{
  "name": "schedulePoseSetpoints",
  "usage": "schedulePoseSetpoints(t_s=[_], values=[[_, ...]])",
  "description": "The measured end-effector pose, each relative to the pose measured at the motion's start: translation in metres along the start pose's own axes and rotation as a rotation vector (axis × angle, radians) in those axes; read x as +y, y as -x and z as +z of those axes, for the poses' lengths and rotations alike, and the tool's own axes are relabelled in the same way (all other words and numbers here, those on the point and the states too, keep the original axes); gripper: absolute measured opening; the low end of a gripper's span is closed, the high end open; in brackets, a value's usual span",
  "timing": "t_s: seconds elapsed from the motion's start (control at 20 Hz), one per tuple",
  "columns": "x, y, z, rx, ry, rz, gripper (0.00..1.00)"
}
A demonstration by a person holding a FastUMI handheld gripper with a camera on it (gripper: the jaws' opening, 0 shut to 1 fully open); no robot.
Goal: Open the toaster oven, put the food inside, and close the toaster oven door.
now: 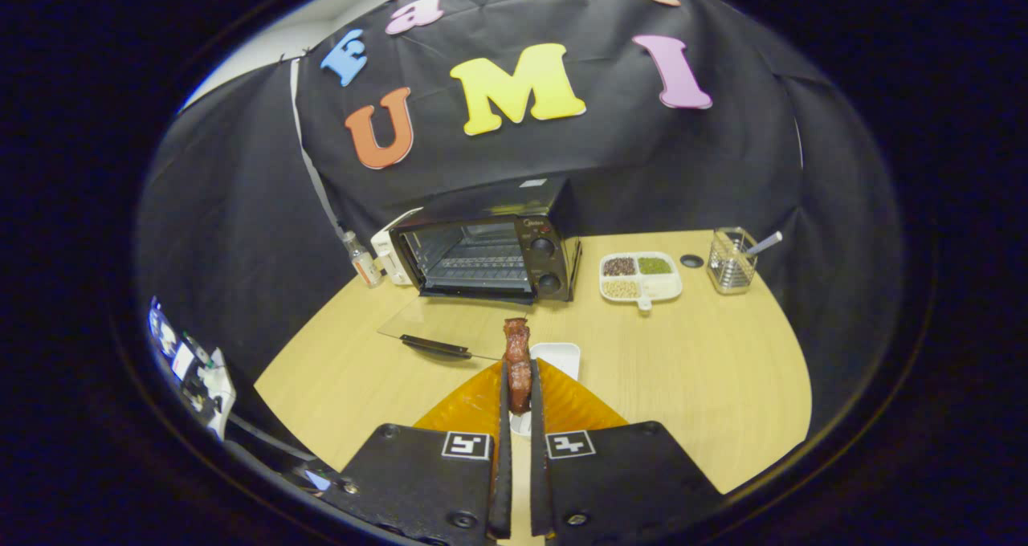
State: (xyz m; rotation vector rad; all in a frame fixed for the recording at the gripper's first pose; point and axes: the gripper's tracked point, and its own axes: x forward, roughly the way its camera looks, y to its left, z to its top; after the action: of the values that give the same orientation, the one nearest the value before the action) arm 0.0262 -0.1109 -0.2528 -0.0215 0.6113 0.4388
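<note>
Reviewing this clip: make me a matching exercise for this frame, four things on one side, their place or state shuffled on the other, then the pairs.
Things:
1. toaster oven door
2. food
3. divided dish
4. wire holder

Place or state:
A. gripped between the tongs
B. folded down, open
C. just beside the toaster oven, holding beans
D. beyond the divided dish, a utensil standing in it

Pairs: 1-B, 2-A, 3-C, 4-D

We look from the gripper (520, 385) itself, forward along its two fingers, slightly downward over the wooden table (707, 369). The toaster oven (490, 253) sits straight ahead at middling range, its open door (450, 329) facing us. The camera rides above the tabletop, with the booth wall rising behind the oven.
</note>
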Motion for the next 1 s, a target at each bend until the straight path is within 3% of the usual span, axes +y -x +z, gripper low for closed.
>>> schedulePoseSetpoints(t_s=[0.25,0.4,0.5,0.75,1.0], values=[[0.056,-0.013,0.009,-0.029,0.066,-0.016,0.12],[0.072,-0.042,0.012,-0.05,0.111,-0.069,0.12],[0.088,-0.067,0.01,-0.049,0.087,-0.062,0.12],[0.112,-0.142,0.024,-0.081,-0.076,-0.02,0.12],[0.125,-0.217,0.046,-0.165,-0.396,0.084,0.12]])
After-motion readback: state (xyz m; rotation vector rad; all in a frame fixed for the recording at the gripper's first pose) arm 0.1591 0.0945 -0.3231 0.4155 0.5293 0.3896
